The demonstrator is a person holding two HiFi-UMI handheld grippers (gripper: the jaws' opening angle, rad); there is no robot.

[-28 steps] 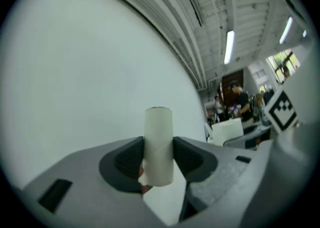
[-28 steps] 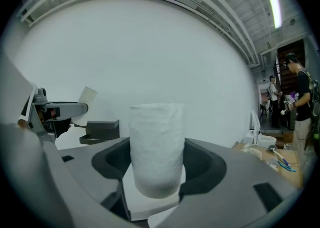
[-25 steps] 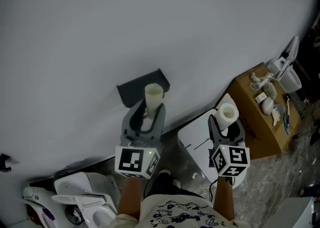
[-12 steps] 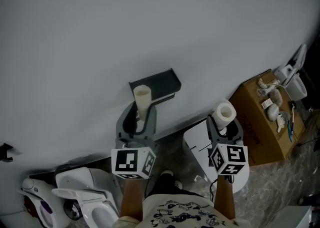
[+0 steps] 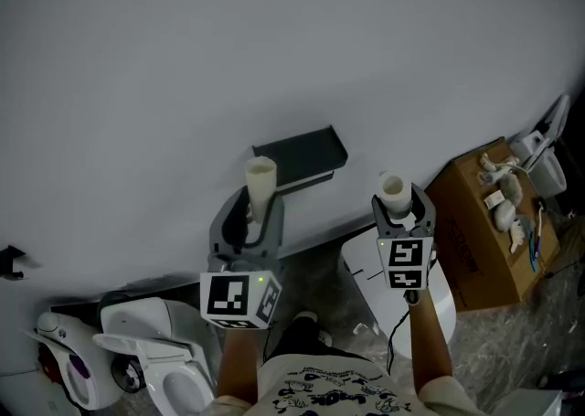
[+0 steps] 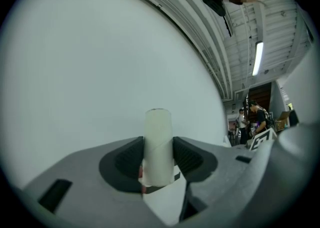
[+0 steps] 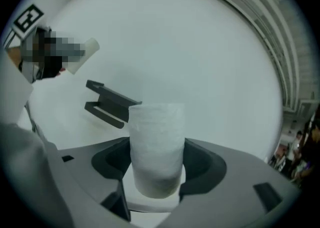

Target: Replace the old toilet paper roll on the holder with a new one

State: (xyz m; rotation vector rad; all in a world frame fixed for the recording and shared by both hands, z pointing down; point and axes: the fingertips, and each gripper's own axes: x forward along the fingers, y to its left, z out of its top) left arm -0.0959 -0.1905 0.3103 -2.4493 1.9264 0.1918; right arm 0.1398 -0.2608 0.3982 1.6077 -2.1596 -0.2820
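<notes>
Left gripper (image 5: 249,215) is clamped on the bare tube (image 5: 260,187), which stands upright and pokes out past the jaws. Right gripper (image 5: 398,208) squeezes the new roll (image 5: 393,189), upright too. The holder (image 5: 302,154) is on the wall (image 5: 183,58), two o'clock from the tube, ten o'clock from the roll, clear of both. A box (image 5: 475,222) sits at three o'clock.
</notes>
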